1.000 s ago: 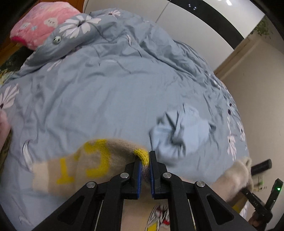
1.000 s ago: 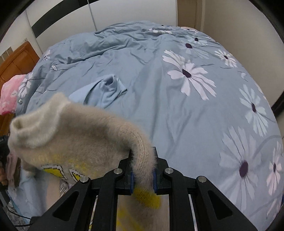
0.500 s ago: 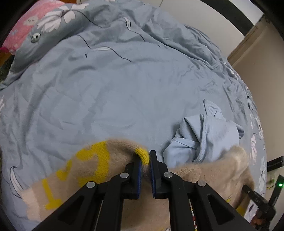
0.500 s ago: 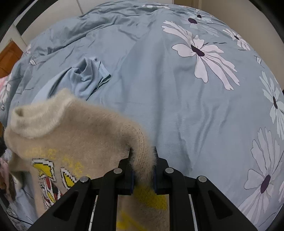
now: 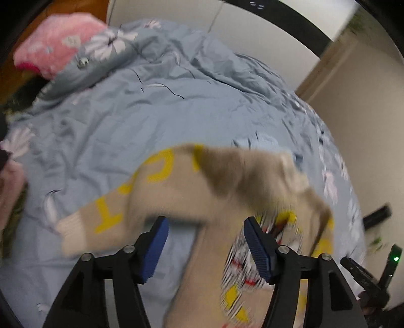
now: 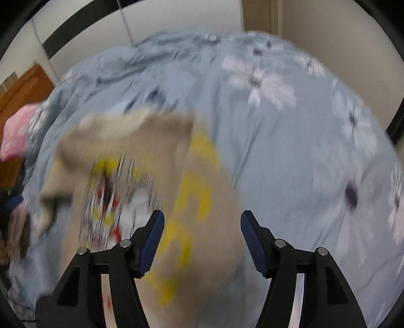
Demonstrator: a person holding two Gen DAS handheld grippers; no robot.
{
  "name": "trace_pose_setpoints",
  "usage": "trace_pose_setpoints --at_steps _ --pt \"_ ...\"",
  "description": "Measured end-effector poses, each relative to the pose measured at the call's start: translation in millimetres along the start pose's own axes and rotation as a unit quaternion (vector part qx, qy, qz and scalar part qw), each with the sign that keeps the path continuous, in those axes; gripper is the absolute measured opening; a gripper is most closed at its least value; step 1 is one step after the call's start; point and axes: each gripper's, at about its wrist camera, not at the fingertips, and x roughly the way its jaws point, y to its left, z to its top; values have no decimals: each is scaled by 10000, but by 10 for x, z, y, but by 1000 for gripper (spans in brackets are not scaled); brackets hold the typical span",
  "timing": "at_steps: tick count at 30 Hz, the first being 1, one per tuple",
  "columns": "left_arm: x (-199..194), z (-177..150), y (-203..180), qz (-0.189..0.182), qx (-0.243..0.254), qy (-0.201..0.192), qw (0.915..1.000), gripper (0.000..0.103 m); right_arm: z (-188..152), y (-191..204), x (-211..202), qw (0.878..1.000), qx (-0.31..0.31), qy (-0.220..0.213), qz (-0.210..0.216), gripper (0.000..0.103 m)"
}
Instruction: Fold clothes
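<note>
A beige knit sweater [image 5: 222, 191] with yellow letters and a cartoon print lies spread and motion-blurred on the blue floral duvet [image 5: 151, 108], just ahead of both grippers. My left gripper [image 5: 204, 242] is open and empty, with its jaws wide apart over the sweater's body and one sleeve reaching left. My right gripper [image 6: 202, 237] is open and empty too, over the other sleeve of the sweater [image 6: 141, 176]. A light blue garment [image 5: 262, 142] peeks out from behind the sweater's collar. The right gripper's body also shows at the lower right of the left wrist view [image 5: 366, 277].
A pink pillow [image 5: 55, 50] lies at the bed's head, also in the right wrist view [image 6: 17, 133]. White wardrobe doors [image 5: 189, 20] stand behind the bed and a beige wall [image 6: 328, 37] on its far side. More duvet [image 6: 303, 156] stretches to the right.
Both grippers have opened and let go of the sweater, which has dropped onto the duvet and now covers most of the light blue garment. Both views are blurred by motion.
</note>
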Motion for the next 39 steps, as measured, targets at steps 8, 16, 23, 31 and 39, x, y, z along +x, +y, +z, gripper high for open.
trace_pose_setpoints --at_steps 8,16,23,31,39 --pt "-538 -568 -127 91 518 -100 9986 68 -725 488 180 9970 -175 618 438 68" --pt "-968 -720 -231 21 775 -303 9965 73 -935 968 509 9932 -687 875 -348 76" --pt "-1113 -780 -234 141 852 -348 9957 73 -969 1084 516 9904 -834 760 -795 64" --pt "-1124 -810 -243 247 800 -309 9960 73 -777 517 131 9982 84 585 -24 14" --pt "-1000 -787 -238 388 766 -163 9962 73 -307 -650 -757 9872 1381 -658 447 13"
